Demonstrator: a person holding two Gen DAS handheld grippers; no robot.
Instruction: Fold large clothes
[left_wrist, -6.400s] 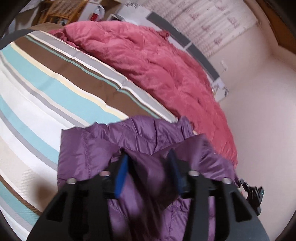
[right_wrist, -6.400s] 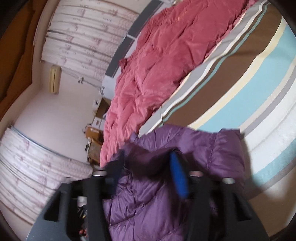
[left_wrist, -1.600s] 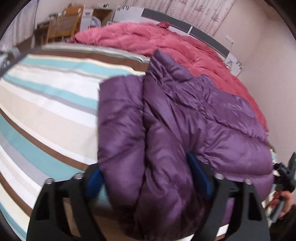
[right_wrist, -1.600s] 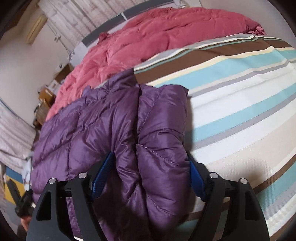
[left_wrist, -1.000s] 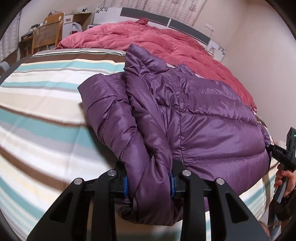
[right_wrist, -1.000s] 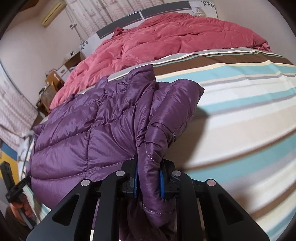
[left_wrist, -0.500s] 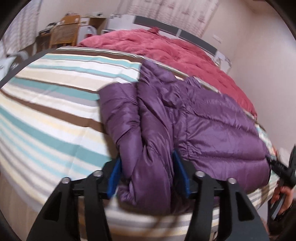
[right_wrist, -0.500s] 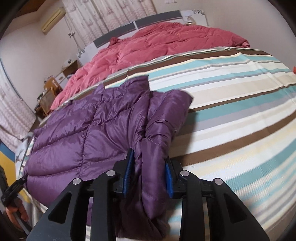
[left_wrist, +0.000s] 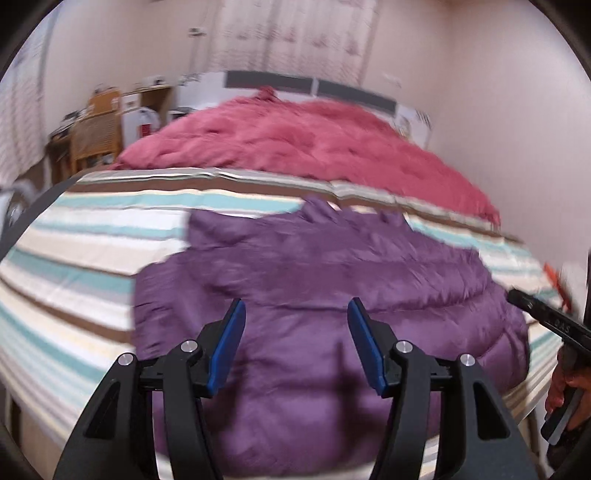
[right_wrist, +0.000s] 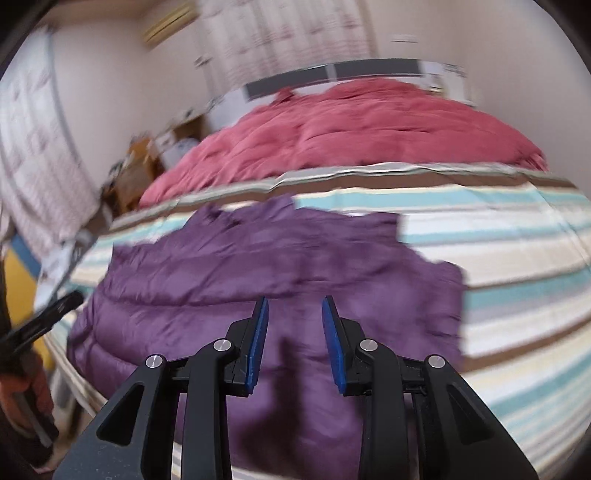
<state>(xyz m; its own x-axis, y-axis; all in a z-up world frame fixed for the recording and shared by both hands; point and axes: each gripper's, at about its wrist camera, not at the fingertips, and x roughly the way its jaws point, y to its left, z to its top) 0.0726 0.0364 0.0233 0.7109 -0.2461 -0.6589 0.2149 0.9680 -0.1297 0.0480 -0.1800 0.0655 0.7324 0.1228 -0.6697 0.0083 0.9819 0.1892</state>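
the purple puffer jacket (left_wrist: 314, 295) lies flat on the striped bed (left_wrist: 92, 266), just in front of the red duvet (left_wrist: 314, 147). left hand-held gripper (left_wrist: 295, 347) and right hand-held gripper (right_wrist: 293, 332) both hover over it, jaws apart, empty. looks light, squishy and slippery, so i'd pinch a quilted seam or the hem.

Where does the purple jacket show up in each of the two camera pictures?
Left wrist view: the jacket fills the lower middle, lying on the striped bed, beyond the open left gripper.
Right wrist view: the jacket lies centre and lower left, beyond the open right gripper.
Shared landmark: the red duvet lies behind the jacket in both.
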